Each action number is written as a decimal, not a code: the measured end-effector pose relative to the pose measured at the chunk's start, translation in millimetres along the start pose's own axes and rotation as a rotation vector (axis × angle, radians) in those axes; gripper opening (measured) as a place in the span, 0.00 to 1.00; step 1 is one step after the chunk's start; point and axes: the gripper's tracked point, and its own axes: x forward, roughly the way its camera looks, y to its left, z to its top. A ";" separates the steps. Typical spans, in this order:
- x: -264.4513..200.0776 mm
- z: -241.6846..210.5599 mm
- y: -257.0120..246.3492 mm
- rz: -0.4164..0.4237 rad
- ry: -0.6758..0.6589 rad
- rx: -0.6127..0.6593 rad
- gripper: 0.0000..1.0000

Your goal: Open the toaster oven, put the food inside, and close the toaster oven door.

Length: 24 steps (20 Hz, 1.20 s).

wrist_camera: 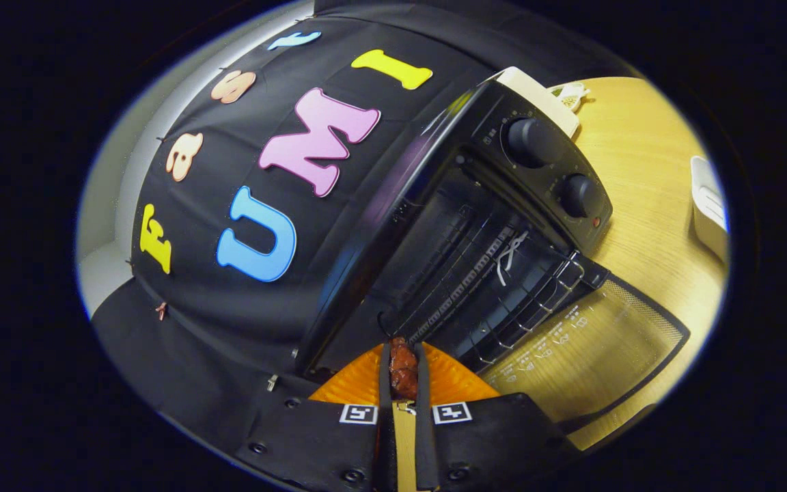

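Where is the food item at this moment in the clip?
In the gripper view, the food is pinched between the gripper's two fingers, above an orange plate, just short of the toaster oven's open cavity.

The toaster oven is a black box seen tilted, its top leaning toward ten o'clock, and it stands on a pale wooden table. Its glass door hangs fully open, folded down flat toward four o'clock from the cavity, with pale printed markings on the pane. Inside, a wire rack runs across the dark cavity. Two round black knobs sit on the control panel at one o'clock of the cavity. The food, a small reddish-brown glazed chunk, is pinched between the fingers of the gripper, at seven o'clock of the oven's mouth and just outside it.
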 end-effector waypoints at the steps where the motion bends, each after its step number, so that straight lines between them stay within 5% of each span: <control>1: 6.0 2.4 -2.1 -0.003 -0.022 0.008 0.14; 7: 28.6 30.3 -22.3 -0.068 -0.122 0.007 0.14; 17: 30.1 31.9 -25.3 -0.176 -0.107 -0.202 0.19; 19: 25.2 38.4 -26.0 -0.196 -0.121 -0.301 0.31; 24: 9.2 32.5 -21.3 -0.194 -0.067 -0.448 0.98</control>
